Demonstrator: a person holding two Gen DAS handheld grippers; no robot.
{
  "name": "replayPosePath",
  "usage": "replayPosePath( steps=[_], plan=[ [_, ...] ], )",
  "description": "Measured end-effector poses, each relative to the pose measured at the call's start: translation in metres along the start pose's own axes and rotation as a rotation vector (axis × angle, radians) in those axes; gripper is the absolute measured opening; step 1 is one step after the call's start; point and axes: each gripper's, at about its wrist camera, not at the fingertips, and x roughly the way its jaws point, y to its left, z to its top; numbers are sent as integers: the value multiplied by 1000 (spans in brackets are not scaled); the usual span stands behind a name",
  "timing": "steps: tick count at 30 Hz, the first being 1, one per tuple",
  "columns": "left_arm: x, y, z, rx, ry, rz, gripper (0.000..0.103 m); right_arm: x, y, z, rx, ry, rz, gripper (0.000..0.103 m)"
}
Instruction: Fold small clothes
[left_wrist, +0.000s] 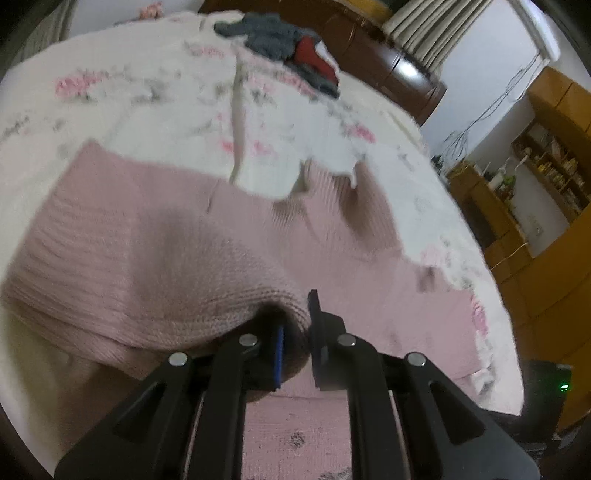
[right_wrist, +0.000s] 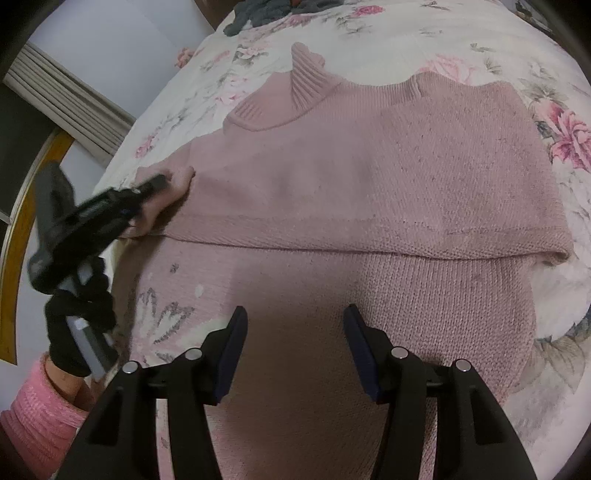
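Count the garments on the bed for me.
2 groups for sure: the pink sweater, spread close by and pinched by the left gripper, and a grey-and-red heap at the far end, which may hold several pieces.

A floral-covered bed (right_wrist: 480, 33) carries a pink knit sweater (right_wrist: 369, 166) and grey-and-red clothes (left_wrist: 288, 48) well apart.

A floral bedspread (left_wrist: 147, 92) covers the bed, with wooden cabinets (left_wrist: 546, 229) and pleated curtains (left_wrist: 436, 33) beyond.
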Motion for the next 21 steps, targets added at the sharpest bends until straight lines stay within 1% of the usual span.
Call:
replayPosePath(
  steps=[2,3,6,8,9,10,12,13,16,17,18,21],
  plan=[
    [12,6,-4,-20,43,8,11,0,0,0,1,3,-2,55],
    [17,11,-6,-31,62,-1,14,1,1,1,0,5,-3,55],
    [15,15,-8,-37,73,-22,14,2,3,3,-3,12,-10,55],
    [5,17,-10,-39,90,-44,20,4,5,6,-5,16,-15,55],
    [-4,19,-12,-40,94,-51,25,4,6,7,-5,18,-17,55],
    [-14,23,-15,-44,96,-56,28,4,7,9,-3,19,-16,56],
    [-40,35,-19,-71,76,-86,32,4,8,12,2,21,-12,56],
    [-50,41,-21,-81,65,-82,35,5,10,15,7,23,-8,56],
    [-82,63,-20,-107,6,-37,36,9,21,31,30,29,41,56],
    [-89,69,-17,-109,-7,-10,36,10,25,36,32,30,53,56],
    [-94,75,-10,-103,-25,36,37,12,33,44,32,32,72,56],
    [-98,91,9,-94,-54,138,37,24,60,68,27,45,126,57]
  ],
)
